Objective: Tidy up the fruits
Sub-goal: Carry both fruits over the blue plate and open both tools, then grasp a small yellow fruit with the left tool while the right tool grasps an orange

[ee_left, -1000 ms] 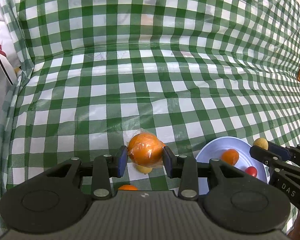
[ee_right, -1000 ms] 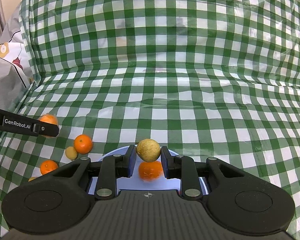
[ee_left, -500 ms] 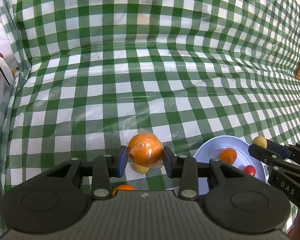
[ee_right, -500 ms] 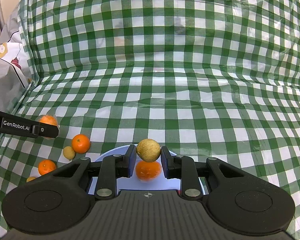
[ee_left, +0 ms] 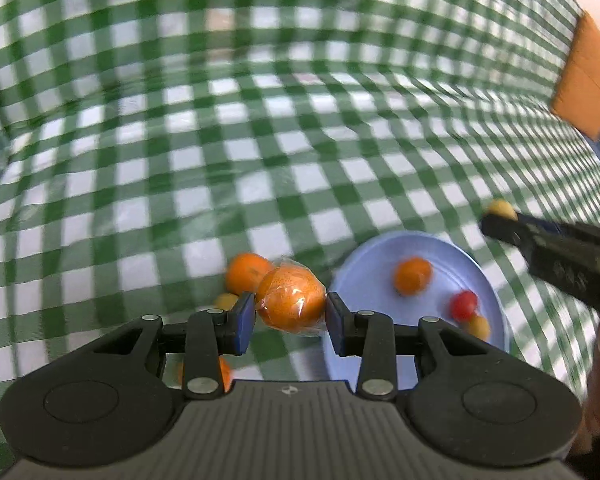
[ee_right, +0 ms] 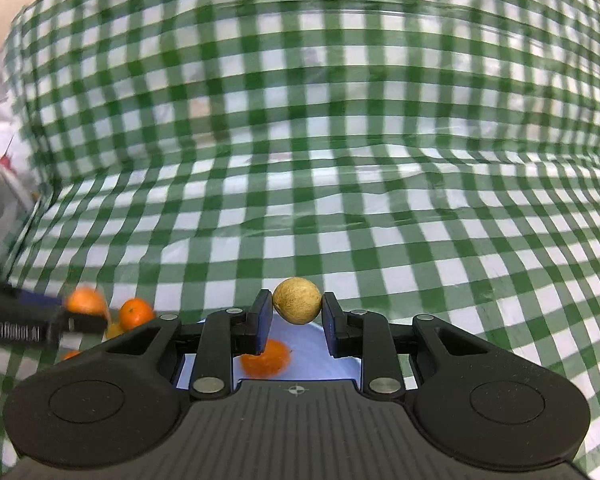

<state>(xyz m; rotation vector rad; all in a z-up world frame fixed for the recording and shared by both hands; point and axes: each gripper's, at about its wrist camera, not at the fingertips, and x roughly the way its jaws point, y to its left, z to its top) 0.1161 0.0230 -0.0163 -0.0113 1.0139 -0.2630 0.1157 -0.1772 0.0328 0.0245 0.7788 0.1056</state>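
- Left tool [ee_left: 291,322] gripped a plastic-wrapped orange [ee_left: 291,303] between its blue pads, raised above the green checked surface [ee_left: 260,140].
- Right tool [ee_right: 297,322] was clamped on a small tan round fruit [ee_right: 297,300], held over the pale blue plate [ee_left: 384,256].
- On the plate lay a mandarin [ee_left: 413,276], a small red fruit [ee_left: 464,305] and a small yellow fruit [ee_left: 478,327] touching it.
- Beside the plate, on the cloth, sat another mandarin [ee_left: 246,272] and a small yellow fruit [ee_left: 225,301], close together.
- One more orange fruit [ee_left: 225,374] showed partly behind the left tool's body.
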